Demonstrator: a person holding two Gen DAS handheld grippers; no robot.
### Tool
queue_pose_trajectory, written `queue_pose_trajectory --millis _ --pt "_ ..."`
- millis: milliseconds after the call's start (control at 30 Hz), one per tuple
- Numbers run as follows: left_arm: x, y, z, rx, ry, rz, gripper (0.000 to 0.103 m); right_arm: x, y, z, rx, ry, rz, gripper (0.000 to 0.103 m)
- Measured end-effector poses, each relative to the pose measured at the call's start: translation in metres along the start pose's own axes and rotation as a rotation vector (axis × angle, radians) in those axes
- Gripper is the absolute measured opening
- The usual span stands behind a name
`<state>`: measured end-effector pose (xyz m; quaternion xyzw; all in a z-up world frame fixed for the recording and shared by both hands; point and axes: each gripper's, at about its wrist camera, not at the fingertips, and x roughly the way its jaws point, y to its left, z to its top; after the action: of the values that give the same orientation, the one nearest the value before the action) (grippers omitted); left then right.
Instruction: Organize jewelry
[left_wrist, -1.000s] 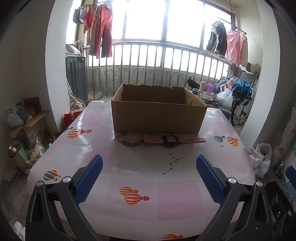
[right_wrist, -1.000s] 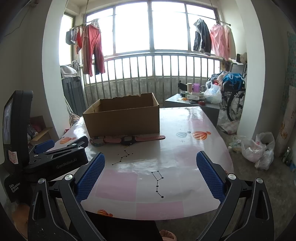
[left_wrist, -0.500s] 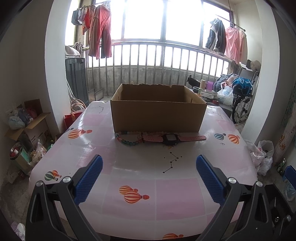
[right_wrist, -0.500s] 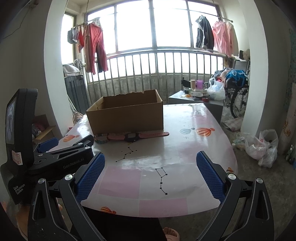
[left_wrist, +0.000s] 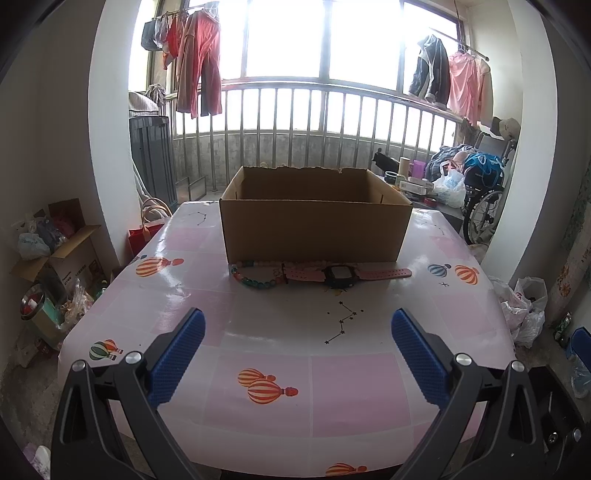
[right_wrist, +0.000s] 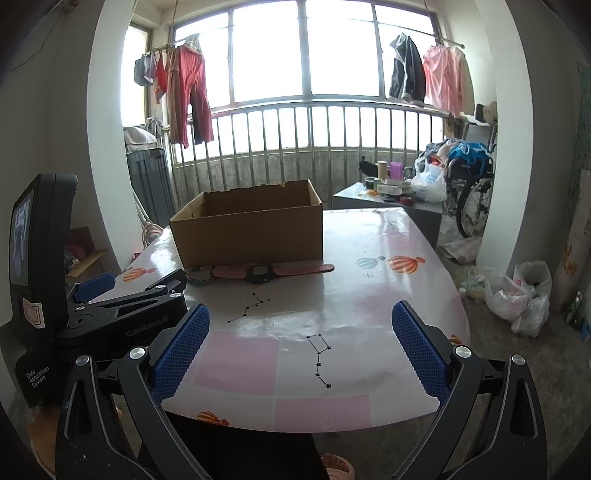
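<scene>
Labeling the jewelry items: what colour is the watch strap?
Pink strap on the watch, with a black case; clearest in the left wrist view.

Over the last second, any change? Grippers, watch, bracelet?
Only small camera drift. The right gripper has eased a little forward and right, so the box shows slightly larger and the left gripper body takes up more of its view. The left gripper barely shifted. Both stay open and empty. The watch and bracelet still lie on the table in front of the box, untouched.
</scene>
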<state>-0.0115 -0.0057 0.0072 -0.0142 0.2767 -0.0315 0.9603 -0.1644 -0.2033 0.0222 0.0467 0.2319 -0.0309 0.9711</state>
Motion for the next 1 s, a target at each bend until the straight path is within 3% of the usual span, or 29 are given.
queue_pose_trajectory --millis 1000 --pt "0.0016 0.0027 -0.0016 0.004 0.007 0.005 0.099 0.0023 0.005 -0.0015 -0.009 0.005 0.004 0.095"
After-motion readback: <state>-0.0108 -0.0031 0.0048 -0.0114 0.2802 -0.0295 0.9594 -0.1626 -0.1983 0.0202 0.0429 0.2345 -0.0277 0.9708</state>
